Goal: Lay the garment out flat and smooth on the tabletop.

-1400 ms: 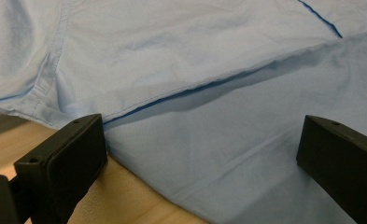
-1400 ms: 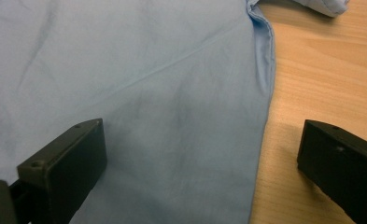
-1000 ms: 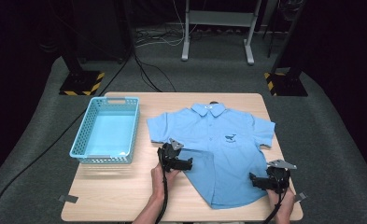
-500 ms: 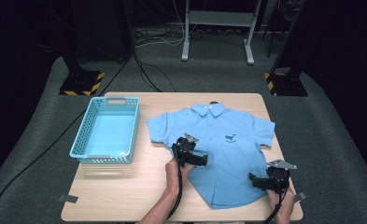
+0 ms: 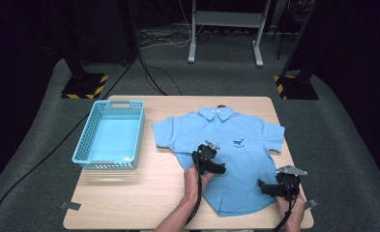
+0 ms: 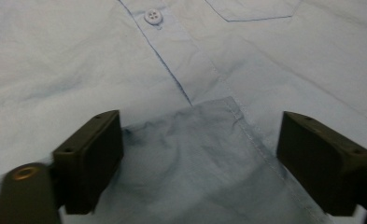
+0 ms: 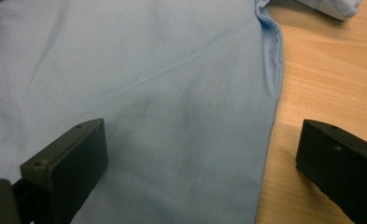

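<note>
Tools both gape over the limp blue shirt [image 5: 236, 154]; left tool [image 5: 211, 162] narrowing: pinch its hem at 6 o'clock.

From my seat, the bare wood of the table [image 5: 144, 193] between the blue basket [image 5: 109, 135] and the light blue shirt [image 5: 236, 145] gives me open passage. The basket blocks the left side. Right of the shirt, I have just a narrow wooden strip.
</note>
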`<state>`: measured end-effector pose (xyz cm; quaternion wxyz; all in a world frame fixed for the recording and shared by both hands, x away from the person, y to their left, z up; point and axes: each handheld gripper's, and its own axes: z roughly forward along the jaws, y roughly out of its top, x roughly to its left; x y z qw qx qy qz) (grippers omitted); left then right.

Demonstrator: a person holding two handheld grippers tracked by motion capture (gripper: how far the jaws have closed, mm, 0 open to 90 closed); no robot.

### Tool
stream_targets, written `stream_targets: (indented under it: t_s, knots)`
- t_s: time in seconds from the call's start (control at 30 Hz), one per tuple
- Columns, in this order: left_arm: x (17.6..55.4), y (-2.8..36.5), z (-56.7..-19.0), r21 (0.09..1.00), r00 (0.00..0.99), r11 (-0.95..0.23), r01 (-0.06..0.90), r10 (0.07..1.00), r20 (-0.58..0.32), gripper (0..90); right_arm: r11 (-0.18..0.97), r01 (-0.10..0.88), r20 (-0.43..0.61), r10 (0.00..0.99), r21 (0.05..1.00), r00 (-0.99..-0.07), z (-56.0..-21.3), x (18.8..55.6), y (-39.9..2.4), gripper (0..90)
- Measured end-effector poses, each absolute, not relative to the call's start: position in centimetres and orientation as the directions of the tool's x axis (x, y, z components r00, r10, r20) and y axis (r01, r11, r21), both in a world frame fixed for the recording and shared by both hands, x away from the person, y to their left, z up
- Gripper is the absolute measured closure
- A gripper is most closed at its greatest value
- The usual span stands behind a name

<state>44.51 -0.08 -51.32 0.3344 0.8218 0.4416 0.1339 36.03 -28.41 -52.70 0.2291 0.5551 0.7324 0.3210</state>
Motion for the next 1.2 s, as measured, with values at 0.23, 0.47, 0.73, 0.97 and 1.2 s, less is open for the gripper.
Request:
stream_targets:
  t_s: [0.23,0.47,0.73,0.97,1.2]
  knots:
    - [44.0,0.3,-51.2,0.676,0.563,-0.402,0.617,0.826,-0.022,36.7,0.179,0.667,0.017,0.961,0.723,-0.277,-52.7,36.0,-28.4,1.6]
    - [43.9,0.9,-51.0,0.676,0.569,-0.404,0.617,0.822,-0.028,61.3,0.179,0.667,0.016,0.961,0.723,-0.276,-52.7,36.0,-28.4,1.6]
    - [43.8,1.5,-51.0,0.685,0.579,-0.398,0.61,0.814,-0.042,83.9,0.178,0.667,0.016,0.962,0.723,-0.273,-52.7,36.0,-28.4,1.7]
    - [43.3,2.0,-50.4,0.707,0.588,-0.387,0.592,0.807,-0.051,87.7,0.178,0.667,0.016,0.962,0.723,-0.274,-52.7,36.0,-28.4,1.7]
    - [42.6,3.3,-49.9,0.736,0.58,-0.351,0.578,0.812,-0.068,87.9,0.174,0.668,0.017,0.963,0.724,-0.268,-52.7,36.0,-28.4,1.8]
